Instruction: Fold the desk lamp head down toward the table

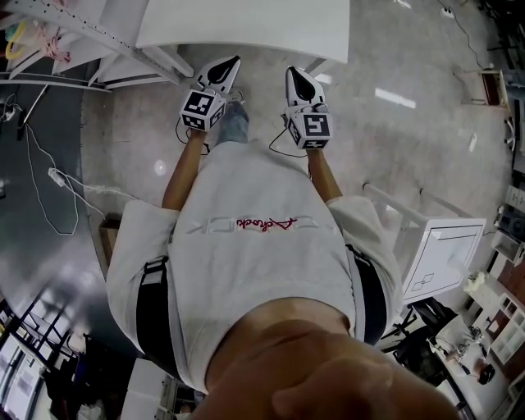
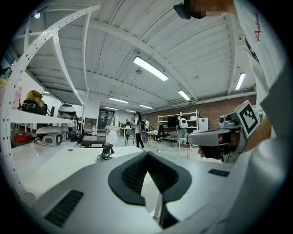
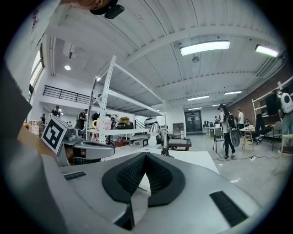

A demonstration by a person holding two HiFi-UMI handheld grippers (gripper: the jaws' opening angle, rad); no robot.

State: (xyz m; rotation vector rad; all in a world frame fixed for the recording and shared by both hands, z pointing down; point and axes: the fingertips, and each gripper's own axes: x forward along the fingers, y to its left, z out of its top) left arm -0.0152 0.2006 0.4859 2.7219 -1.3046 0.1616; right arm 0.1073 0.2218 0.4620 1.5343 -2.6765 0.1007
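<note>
A silver desk lamp [image 2: 111, 125] stands upright on the white table [image 2: 55, 160], its head raised and its base wound with dark cable. It also shows in the right gripper view, lamp [image 3: 154, 130], beyond the jaws. Both grippers are held side by side in front of the person's chest, pointing at the table [image 1: 246, 25] and well short of the lamp. My left gripper [image 1: 232, 62] is shut with nothing between its pads. My right gripper [image 1: 293, 74] is shut and empty too. Each gripper sees the other beside it: the right gripper [image 2: 215, 137], the left gripper [image 3: 91, 148].
A white perforated shelf rack [image 3: 107, 91] with bags and gear stands behind the table. A power strip and white cable [image 1: 57, 176] lie on the floor at left. A white cabinet [image 1: 443, 258] stands at right. People and chairs [image 3: 226, 130] are far off.
</note>
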